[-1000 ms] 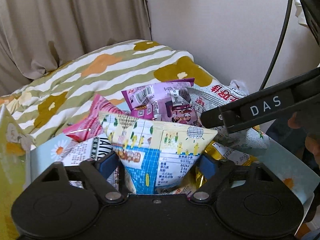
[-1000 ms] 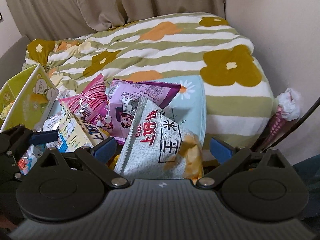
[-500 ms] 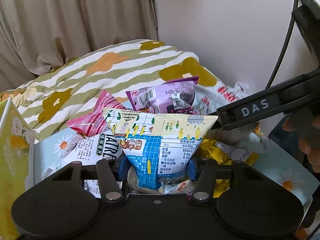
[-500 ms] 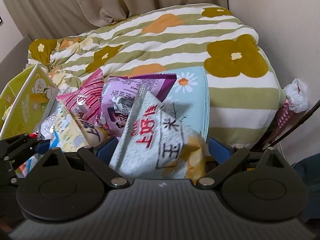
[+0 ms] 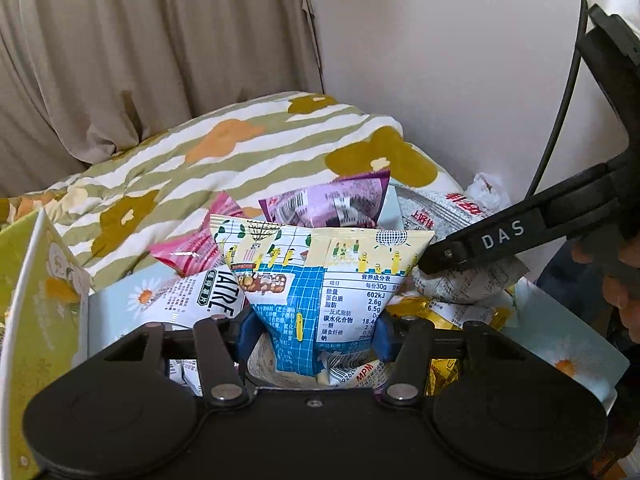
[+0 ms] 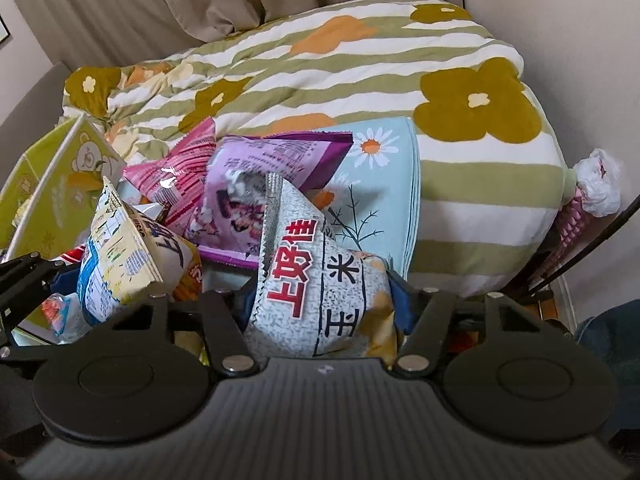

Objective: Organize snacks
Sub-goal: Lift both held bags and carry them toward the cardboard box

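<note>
Sorting has barely begun: left gripper (image 5: 314, 330) pinches the yellow-and-blue snack bag (image 5: 320, 280), right gripper (image 6: 320, 300), jaws just closing, clamps the grey corn-snack bag (image 6: 320, 280); other packets remain heaped.

your left gripper (image 5: 314, 330) in matt black plastic with blue pads, glossy printed foil on the yellow-and-blue snack bag (image 5: 320, 276), crinkled shiny film on the grey speckled bag (image 6: 320, 292), soft matt cloth duvet (image 6: 340, 64), smooth printed cardboard box (image 5: 40, 300)
</note>
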`<state>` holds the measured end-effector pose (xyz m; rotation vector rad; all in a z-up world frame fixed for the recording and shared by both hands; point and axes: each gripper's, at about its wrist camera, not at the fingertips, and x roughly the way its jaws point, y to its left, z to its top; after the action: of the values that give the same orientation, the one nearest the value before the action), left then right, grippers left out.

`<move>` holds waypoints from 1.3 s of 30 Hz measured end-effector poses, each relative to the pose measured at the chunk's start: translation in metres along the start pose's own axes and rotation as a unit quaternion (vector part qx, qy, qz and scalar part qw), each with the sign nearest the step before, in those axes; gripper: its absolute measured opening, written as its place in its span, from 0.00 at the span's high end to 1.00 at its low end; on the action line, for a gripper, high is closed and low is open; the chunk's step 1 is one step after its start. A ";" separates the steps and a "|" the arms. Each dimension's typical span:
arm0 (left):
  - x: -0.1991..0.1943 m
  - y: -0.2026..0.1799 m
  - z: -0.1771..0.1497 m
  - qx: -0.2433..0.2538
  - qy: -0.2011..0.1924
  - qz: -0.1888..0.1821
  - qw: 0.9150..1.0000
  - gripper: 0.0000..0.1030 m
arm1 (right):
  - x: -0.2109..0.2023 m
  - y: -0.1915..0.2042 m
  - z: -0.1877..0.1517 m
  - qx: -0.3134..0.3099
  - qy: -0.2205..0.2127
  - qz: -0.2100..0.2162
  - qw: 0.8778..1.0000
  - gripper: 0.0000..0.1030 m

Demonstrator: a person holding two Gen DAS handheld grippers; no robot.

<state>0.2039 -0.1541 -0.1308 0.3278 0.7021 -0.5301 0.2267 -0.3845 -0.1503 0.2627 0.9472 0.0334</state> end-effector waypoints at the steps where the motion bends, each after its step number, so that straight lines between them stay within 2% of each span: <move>1: -0.003 0.000 0.000 0.000 -0.003 0.000 1.000 0.44 | -0.004 0.000 0.000 -0.001 -0.004 0.000 1.000 0.26; 10: -0.034 -0.004 0.009 -0.004 -0.032 0.006 0.999 0.44 | -0.042 0.009 0.007 -0.013 -0.041 0.004 0.999 0.26; 19: -0.089 0.014 0.020 -0.039 -0.078 0.030 0.996 0.44 | -0.082 0.035 0.017 -0.040 -0.078 0.021 0.996 0.26; 27: -0.128 0.076 0.018 -0.078 -0.092 0.087 0.989 0.43 | -0.095 0.099 0.036 -0.077 -0.105 0.060 0.990 0.26; 34: -0.155 0.150 0.006 -0.101 -0.096 0.140 0.980 0.43 | -0.089 0.181 0.054 -0.107 -0.122 0.097 0.982 0.26; 39: -0.160 0.210 -0.006 -0.119 -0.081 0.159 0.977 0.43 | -0.072 0.243 0.063 -0.118 -0.120 0.116 0.979 0.26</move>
<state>0.2164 0.0763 -0.0029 0.1654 0.5350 -0.1618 0.2562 -0.1728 -0.0009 0.1524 0.6622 0.3198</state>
